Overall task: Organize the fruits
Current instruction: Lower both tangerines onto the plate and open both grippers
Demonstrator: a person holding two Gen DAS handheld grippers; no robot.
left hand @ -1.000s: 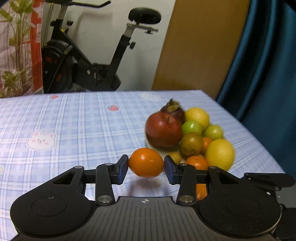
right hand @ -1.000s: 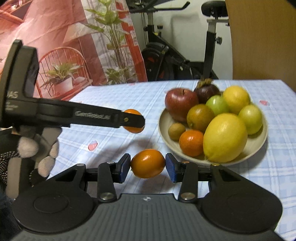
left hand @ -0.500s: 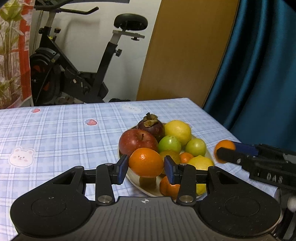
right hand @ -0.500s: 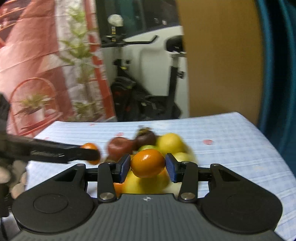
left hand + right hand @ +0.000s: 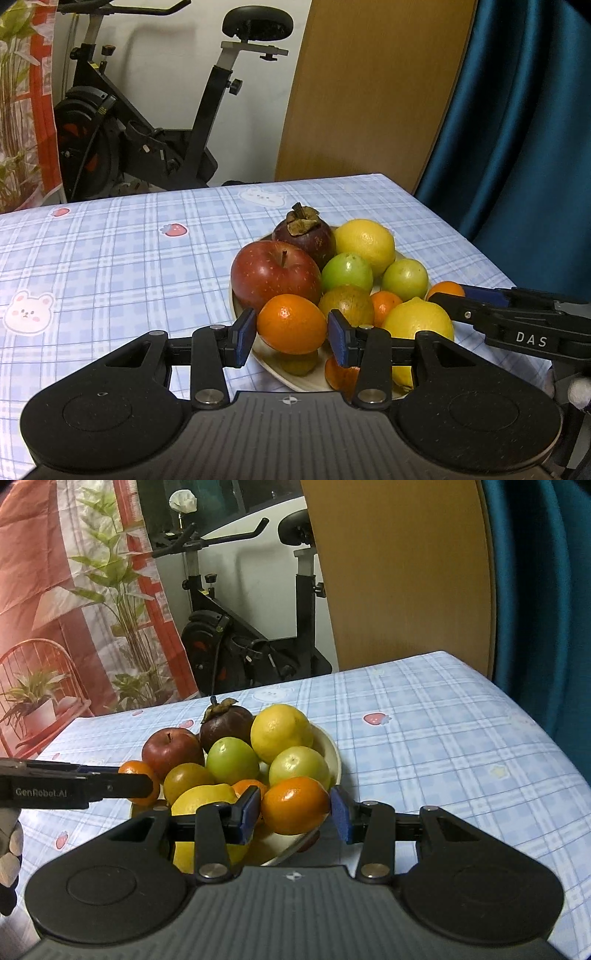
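A cream plate on the checked tablecloth holds a red apple, a mangosteen, lemons, green fruits and small oranges. My left gripper is shut on an orange and holds it over the plate's near left rim. My right gripper is shut on another orange over the plate's near right rim. Each gripper shows in the other's view, the right one and the left one, both at the plate's sides.
The blue checked tablecloth runs to the table's far edge and its right edge. Behind stand an exercise bike, a wooden panel and a teal curtain. Potted plants stand at the left.
Both grippers have moved over the plate with their oranges still held. The right gripper has come down closer to the plate's right rim.
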